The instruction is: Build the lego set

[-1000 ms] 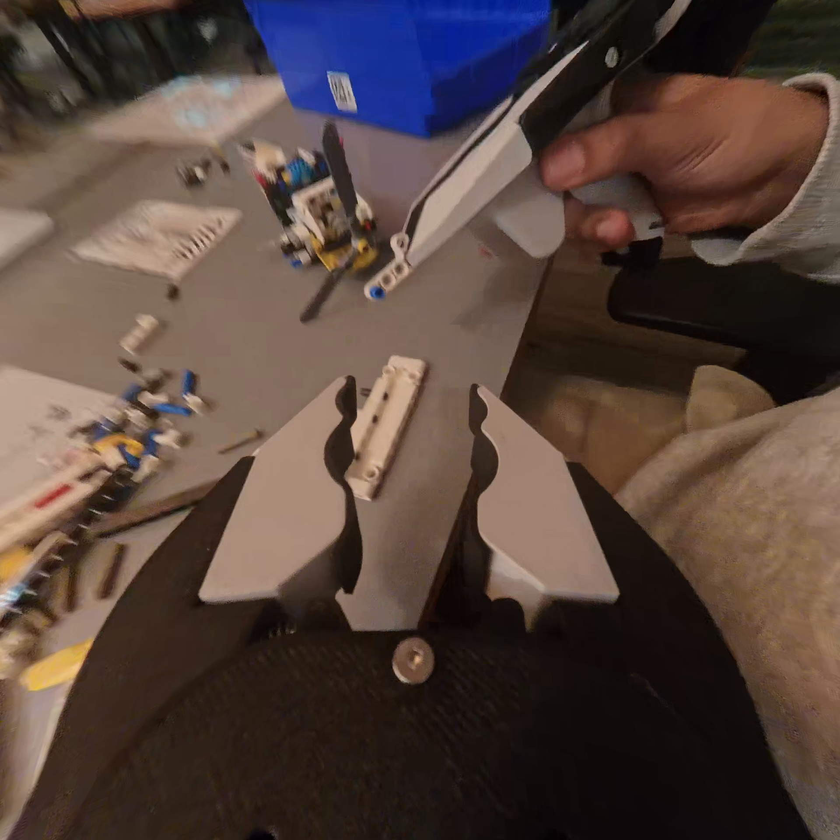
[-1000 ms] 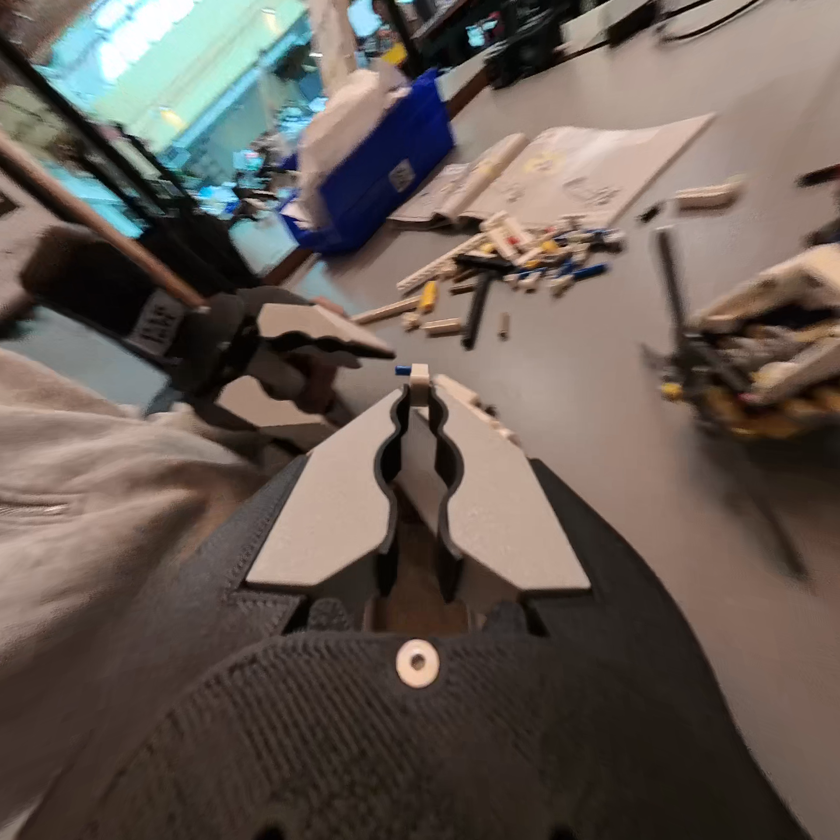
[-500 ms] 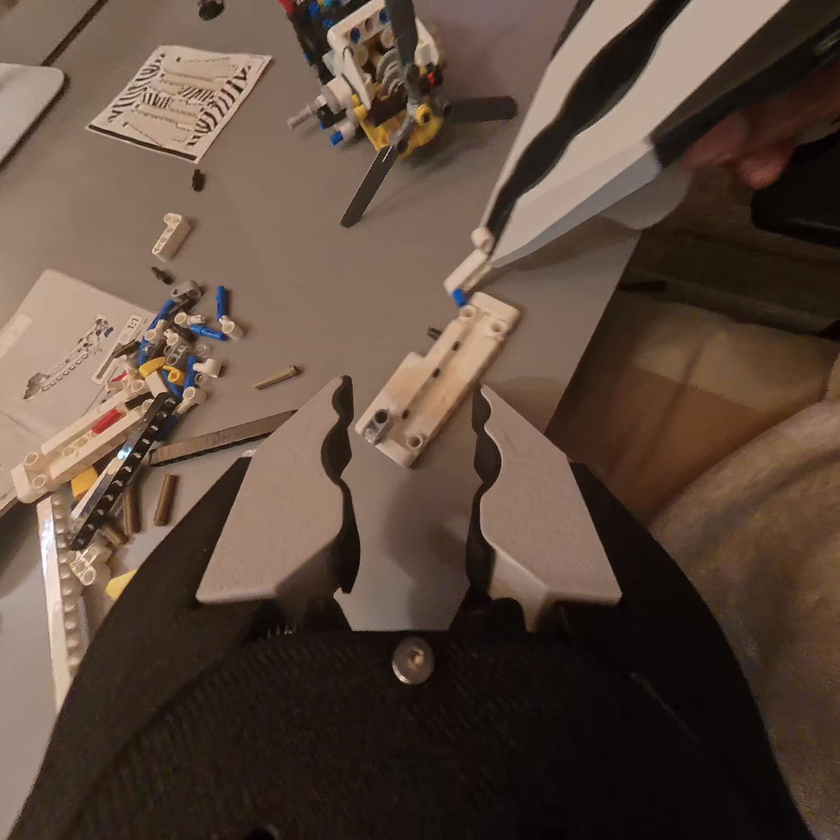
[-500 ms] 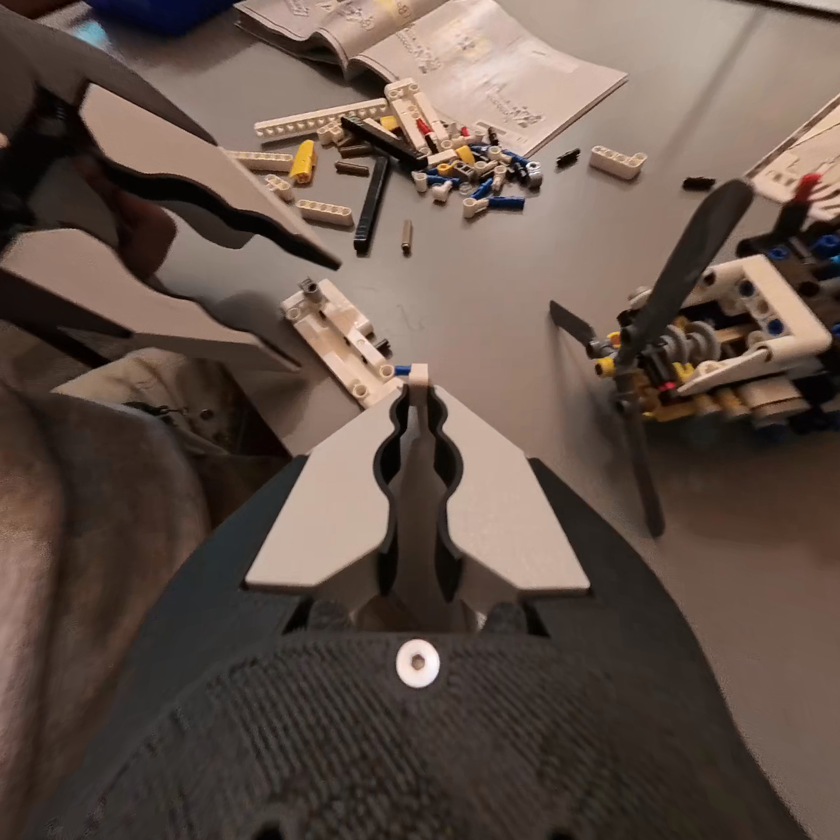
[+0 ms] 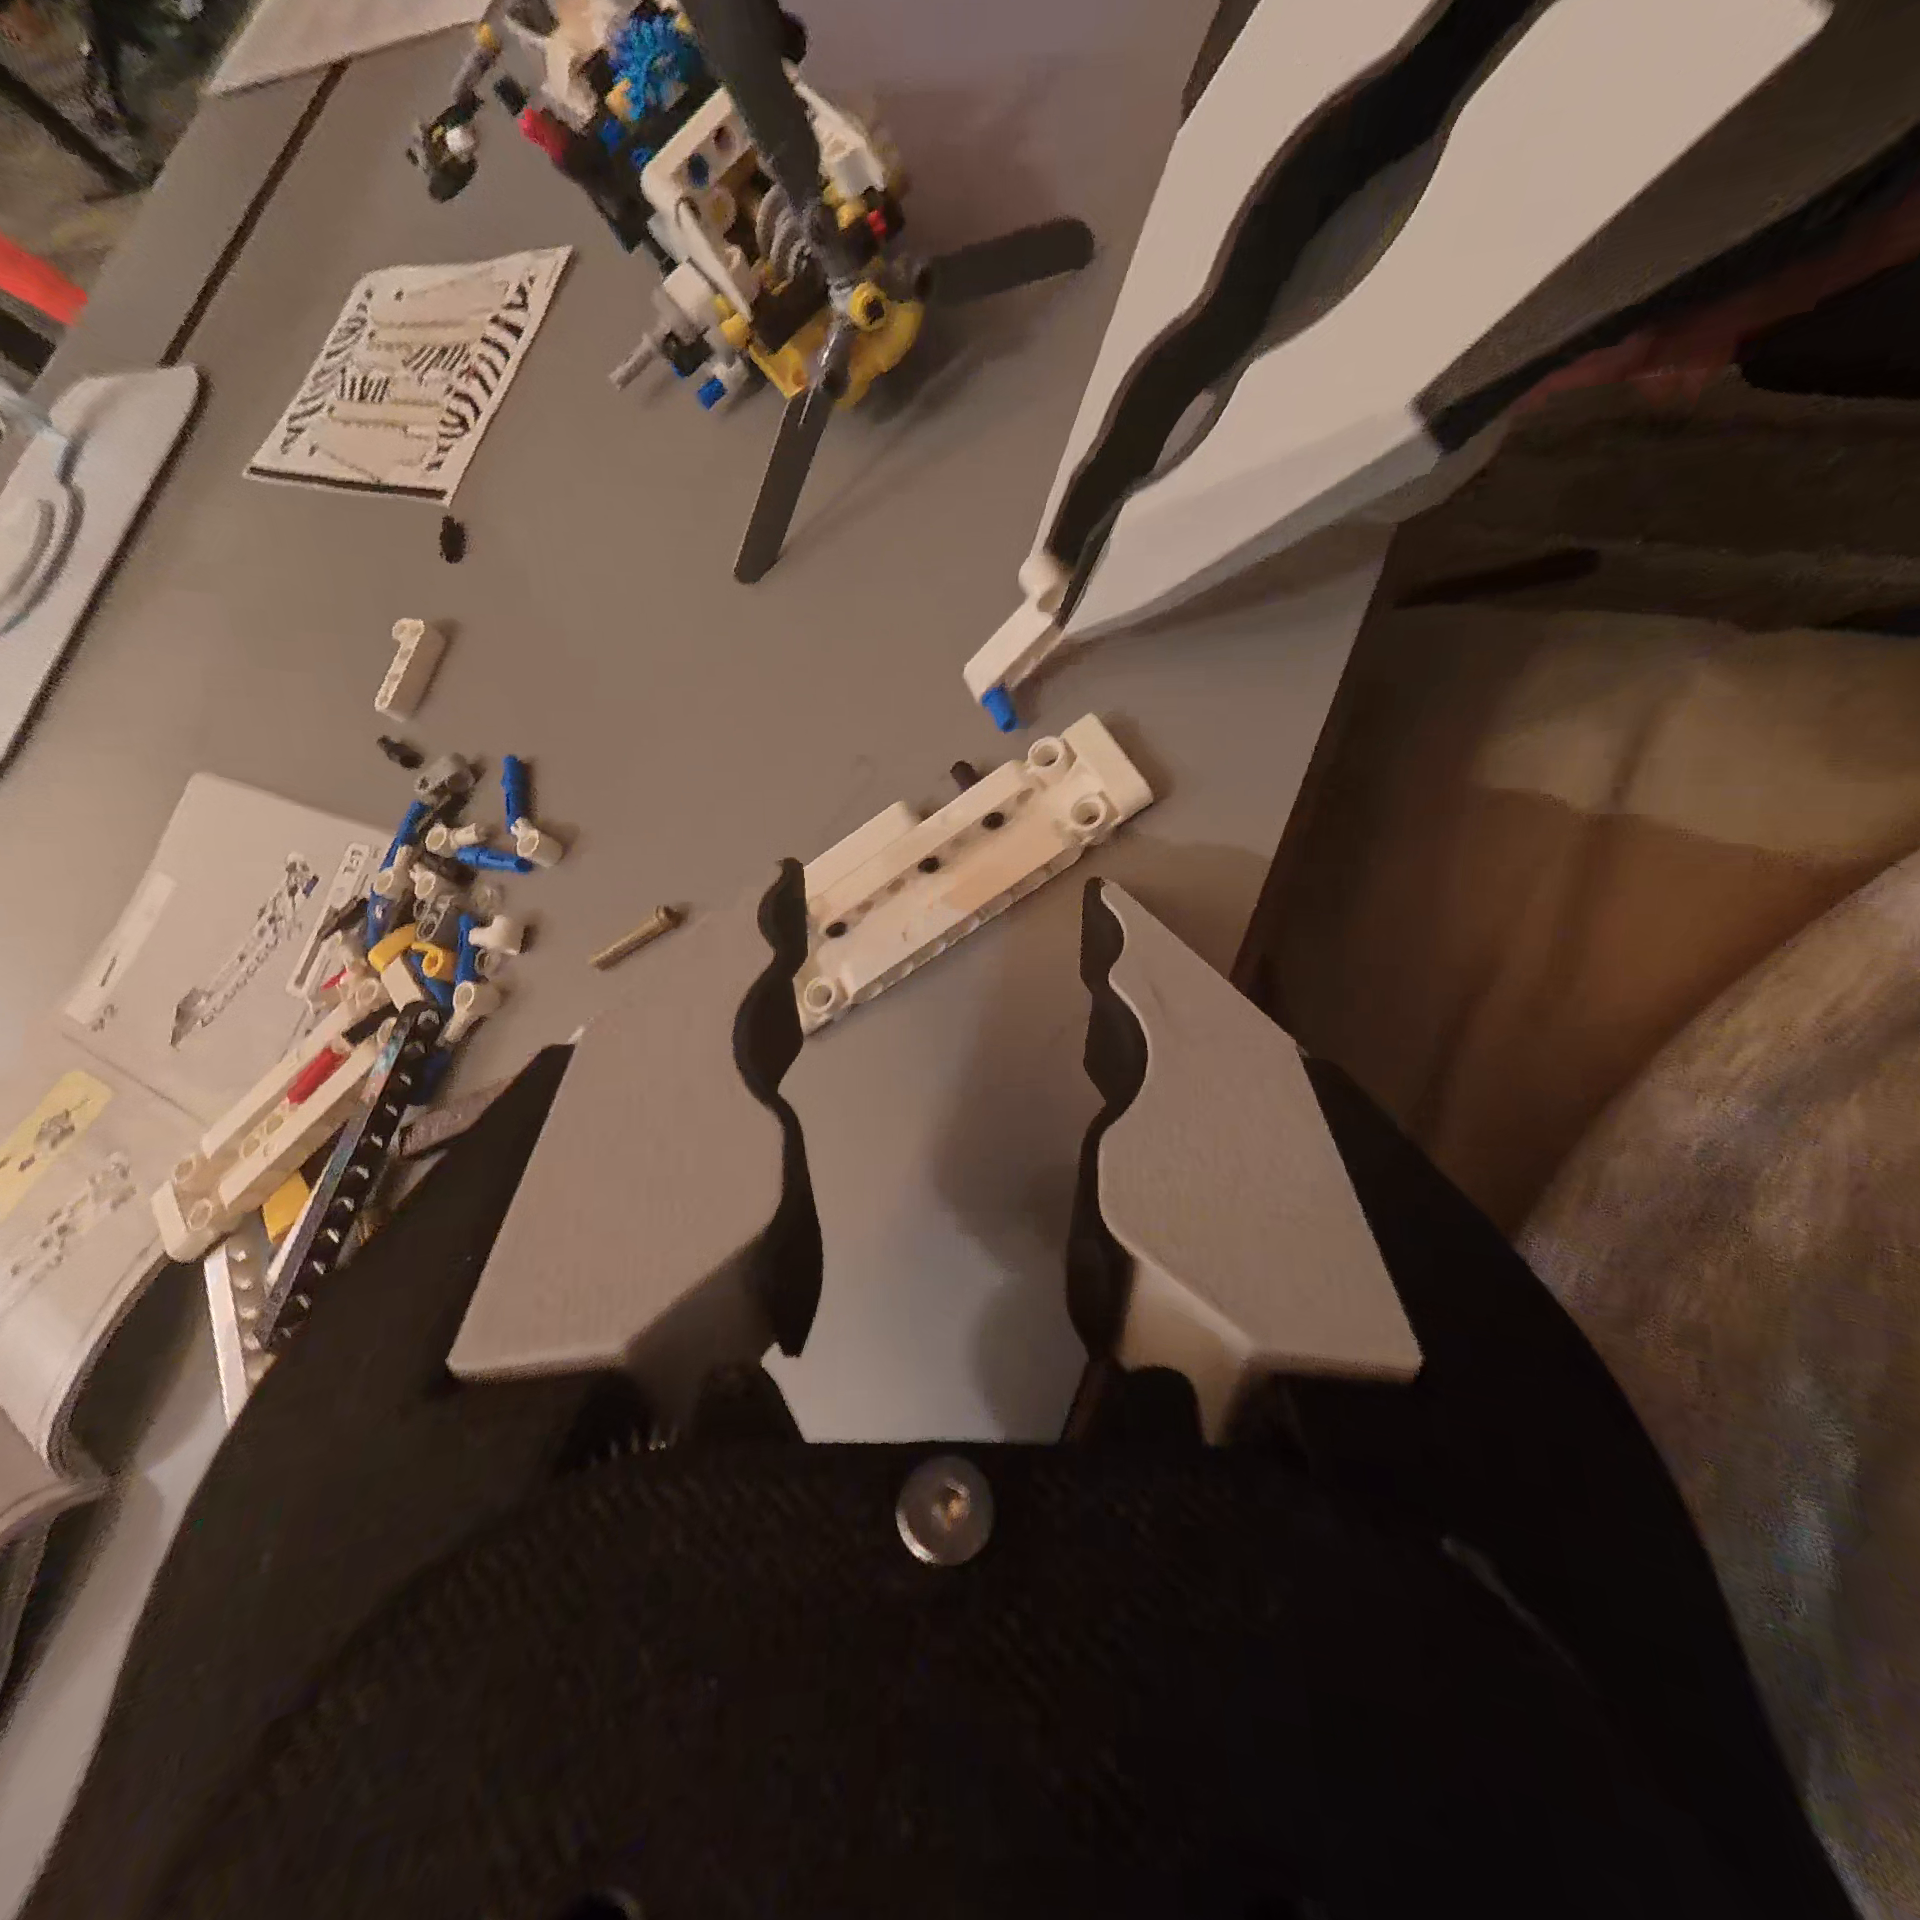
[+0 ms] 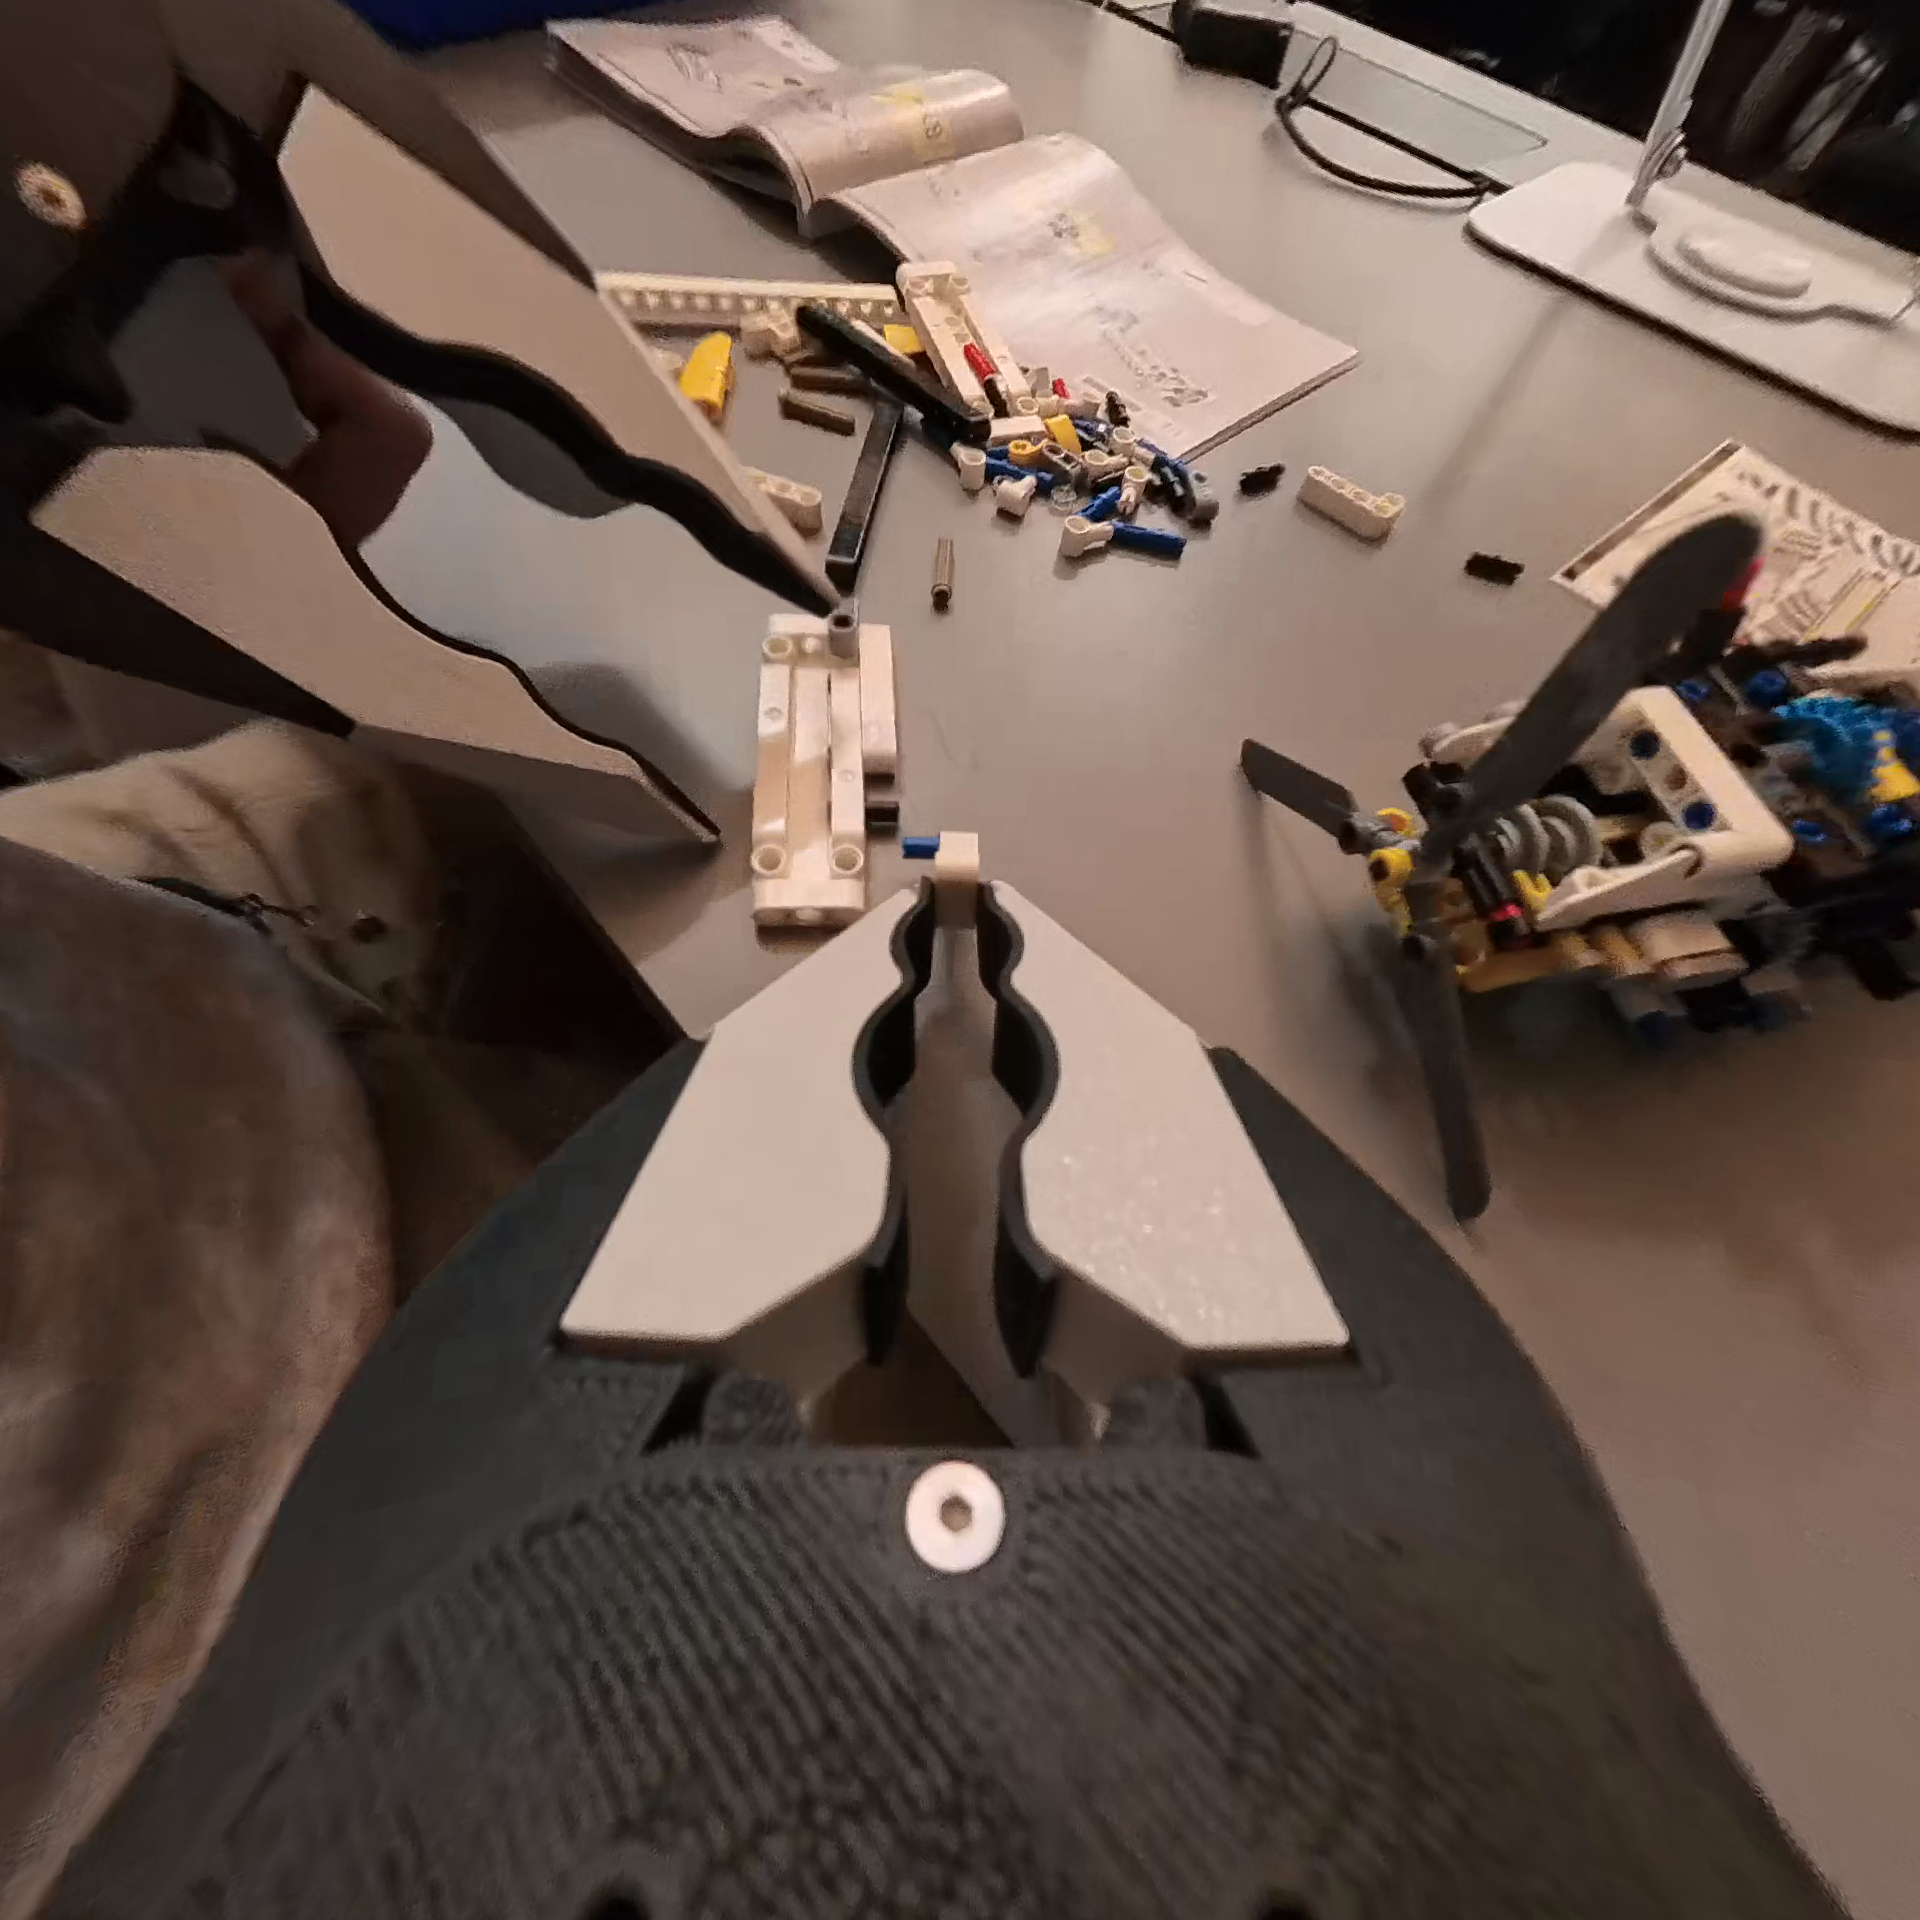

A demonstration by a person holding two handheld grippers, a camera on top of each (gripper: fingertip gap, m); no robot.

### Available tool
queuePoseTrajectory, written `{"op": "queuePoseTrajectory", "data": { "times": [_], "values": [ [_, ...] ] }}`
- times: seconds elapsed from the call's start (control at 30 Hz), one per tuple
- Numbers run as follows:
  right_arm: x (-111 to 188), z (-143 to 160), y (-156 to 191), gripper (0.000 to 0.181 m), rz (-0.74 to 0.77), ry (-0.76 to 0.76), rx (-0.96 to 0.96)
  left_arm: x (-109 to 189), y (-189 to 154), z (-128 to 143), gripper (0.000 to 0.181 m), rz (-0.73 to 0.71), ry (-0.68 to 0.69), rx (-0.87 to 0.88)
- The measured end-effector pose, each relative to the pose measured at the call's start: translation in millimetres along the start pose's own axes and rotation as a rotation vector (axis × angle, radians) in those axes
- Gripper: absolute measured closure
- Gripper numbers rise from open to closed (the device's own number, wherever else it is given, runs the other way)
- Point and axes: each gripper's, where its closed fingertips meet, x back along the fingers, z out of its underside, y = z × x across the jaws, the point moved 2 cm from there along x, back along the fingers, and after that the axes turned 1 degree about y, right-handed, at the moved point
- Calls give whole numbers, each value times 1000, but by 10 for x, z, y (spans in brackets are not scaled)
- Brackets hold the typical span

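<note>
A flat white panel assembly [image 5: 977, 862] lies on the grey table near its edge; it also shows in the right wrist view [image 6: 821, 769]. My left gripper [image 5: 940, 894] is open, and the panel's near end sits just inside its left fingertip. The left gripper [image 6: 769, 717] shows open beside the panel in the right wrist view. My right gripper [image 6: 951, 894] is shut on a small white beam with a blue pin [image 6: 956, 862], held just off the panel's end. The beam [image 5: 1013, 655] also shows in the left wrist view.
A partly built model with black rotor blades [image 5: 769, 239] [image 6: 1621, 831] stands farther back. A pile of loose pieces [image 5: 436, 914] [image 6: 1039, 436] lies by an open booklet [image 6: 1039, 229]. A sticker sheet [image 5: 416, 374] and a monitor stand [image 6: 1714, 260] lie beyond. The table edge [image 5: 1309, 831] runs close to the panel.
My left gripper has moved in closer to the white panel, still open. My right gripper keeps hold of the small white beam and has settled near the panel's end.
</note>
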Motion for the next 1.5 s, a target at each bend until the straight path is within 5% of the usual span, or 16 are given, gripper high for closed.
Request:
{"op": "queuePoseTrajectory", "data": {
  "times": [0.57,0.9,1.33,1.5],
  "values": [
    [-28,57,67,172,-105,19,17,-81,-31,-69,130,63,-1,28],
    [35,-36,143,138,-186,22,-40,26,16,-104,130,79,-55,93],
    [-190,-36,232,115,-19,196,-56,267,269,4,133,70,-227,291],
    [-237,-3,258,120,-47,227,-117,170,204,156,133,93,-163,350]
  ]
}}
